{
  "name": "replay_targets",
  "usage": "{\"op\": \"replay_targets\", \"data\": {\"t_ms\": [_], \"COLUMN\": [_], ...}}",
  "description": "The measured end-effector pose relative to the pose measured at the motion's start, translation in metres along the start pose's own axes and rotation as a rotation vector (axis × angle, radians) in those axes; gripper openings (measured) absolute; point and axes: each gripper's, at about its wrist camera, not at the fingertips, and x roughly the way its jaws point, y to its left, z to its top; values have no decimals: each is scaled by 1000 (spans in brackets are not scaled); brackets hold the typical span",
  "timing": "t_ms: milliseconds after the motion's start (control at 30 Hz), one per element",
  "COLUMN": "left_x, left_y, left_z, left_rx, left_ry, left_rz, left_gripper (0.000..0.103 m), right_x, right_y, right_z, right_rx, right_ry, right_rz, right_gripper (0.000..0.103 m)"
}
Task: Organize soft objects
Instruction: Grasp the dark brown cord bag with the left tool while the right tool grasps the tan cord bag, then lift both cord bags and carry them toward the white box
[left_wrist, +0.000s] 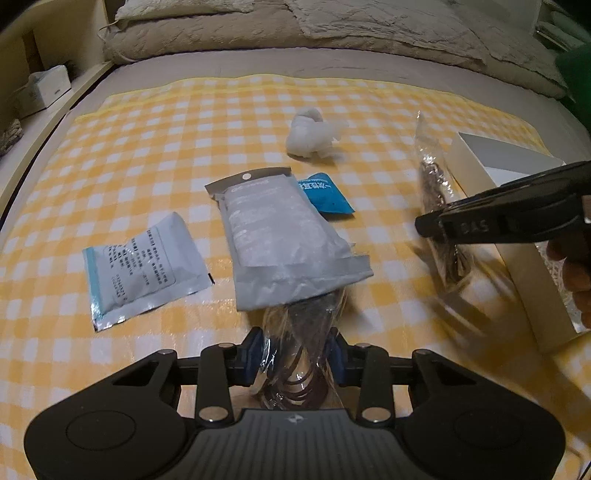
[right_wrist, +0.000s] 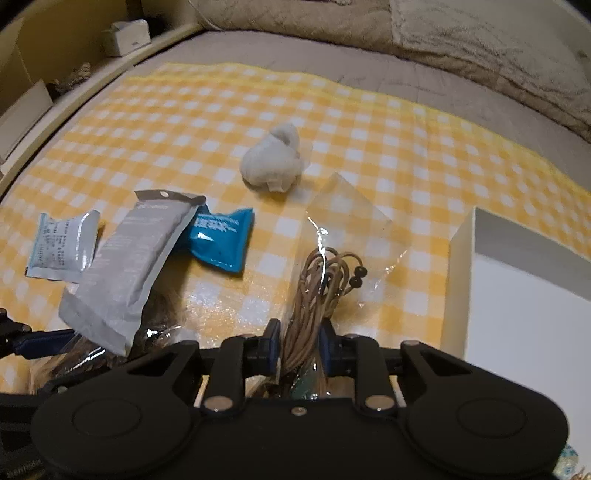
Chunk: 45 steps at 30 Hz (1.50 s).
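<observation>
Both tools grip: left tool (left_wrist: 295, 354) dark-cord bag (left_wrist: 299, 350), right tool (right_wrist: 298, 345) tan-cord bag (right_wrist: 343, 251) beside box (right_wrist: 458, 288).

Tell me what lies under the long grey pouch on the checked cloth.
The grey pouch lies over a clear bag of dark cords, which the left gripper pinches, and over a corner of the blue packet. How far the bag runs beneath is hidden.

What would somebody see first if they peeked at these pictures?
Probably the bright yellow checked cloth spread over the bed. Next, the two grippers: the left gripper pinches a clear bag of dark bands, and the right gripper pinches a clear bag of tan cord beside a white box. A white fluffy wad sits mid-cloth.
</observation>
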Motion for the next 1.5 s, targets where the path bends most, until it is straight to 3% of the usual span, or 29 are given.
{"op": "replay_targets", "data": {"t_ms": [233,833,1233,1500], "left_x": [-30,-108,-127,-128], "left_y": [-9,-43,-60,-80], "left_z": [-4,10,17,26], "left_rx": [-29,-124,-149,-173], "left_ry": [-39,-317,-412,-459], "left_rz": [-15,-12,0,-39], "left_gripper": [38,36,36,36], "right_x": [-30,-117,-162,-183], "right_y": [-5,-12,-27,-56], "right_z": [-5,-24,-36,-41], "right_rx": [-25,-84,-82,-43], "right_ry": [-52,-230,-330,-368], "right_rz": [30,40,44,7], "right_gripper": [20,18,18,18]}}
